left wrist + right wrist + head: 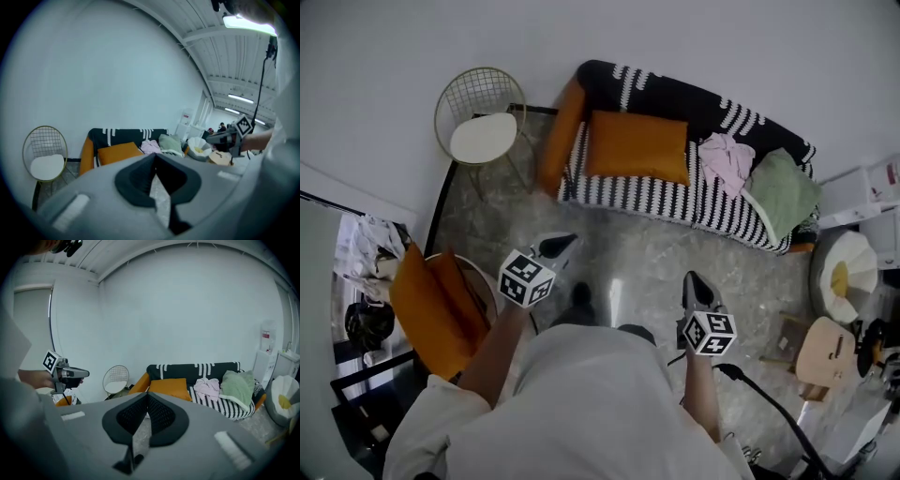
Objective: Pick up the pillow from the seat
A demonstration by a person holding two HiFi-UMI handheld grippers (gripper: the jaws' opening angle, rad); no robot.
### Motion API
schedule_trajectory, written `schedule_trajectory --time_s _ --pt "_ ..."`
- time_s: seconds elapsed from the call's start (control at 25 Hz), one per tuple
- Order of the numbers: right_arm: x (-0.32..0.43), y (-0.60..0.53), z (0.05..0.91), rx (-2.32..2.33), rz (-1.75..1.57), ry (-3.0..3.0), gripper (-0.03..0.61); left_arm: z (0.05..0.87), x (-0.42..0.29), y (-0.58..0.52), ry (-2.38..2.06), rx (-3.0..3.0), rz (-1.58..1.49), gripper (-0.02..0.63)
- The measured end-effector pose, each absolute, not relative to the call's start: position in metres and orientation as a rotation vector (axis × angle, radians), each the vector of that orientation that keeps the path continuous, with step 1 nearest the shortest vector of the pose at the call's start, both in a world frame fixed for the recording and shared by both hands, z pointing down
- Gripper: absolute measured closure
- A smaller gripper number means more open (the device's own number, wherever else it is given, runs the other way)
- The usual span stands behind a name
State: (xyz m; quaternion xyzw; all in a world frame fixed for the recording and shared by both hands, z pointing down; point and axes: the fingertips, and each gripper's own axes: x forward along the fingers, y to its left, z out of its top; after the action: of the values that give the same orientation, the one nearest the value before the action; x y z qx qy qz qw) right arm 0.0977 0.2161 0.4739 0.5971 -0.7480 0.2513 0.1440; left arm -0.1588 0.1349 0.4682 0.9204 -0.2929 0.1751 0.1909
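Orange pillow point(636, 146) rests on sofa point(675, 94), well beyond left tongs point(558, 246) and right tongs point(694, 281).

Bright even light, fisheye edges, dark vignette

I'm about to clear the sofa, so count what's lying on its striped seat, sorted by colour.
orange pillow: 1
pink cloth heap: 1
green soft bundle: 1
Total: 3
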Motion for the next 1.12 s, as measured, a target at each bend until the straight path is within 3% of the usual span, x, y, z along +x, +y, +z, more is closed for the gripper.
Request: schedule_trajectory --time_s 0.56,1.12 --pt "0.07 0.156 0.474 1.761 0.727 -2.116 0.574 0.47 -0.186 0.067 -0.778 2.599 0.487 0.615" --pt "0.091 0.116 0.486 1.724 0.762 -2.116 0.574 0.478 -0.174 0.035 -0.809 2.56 0.503 0.615"
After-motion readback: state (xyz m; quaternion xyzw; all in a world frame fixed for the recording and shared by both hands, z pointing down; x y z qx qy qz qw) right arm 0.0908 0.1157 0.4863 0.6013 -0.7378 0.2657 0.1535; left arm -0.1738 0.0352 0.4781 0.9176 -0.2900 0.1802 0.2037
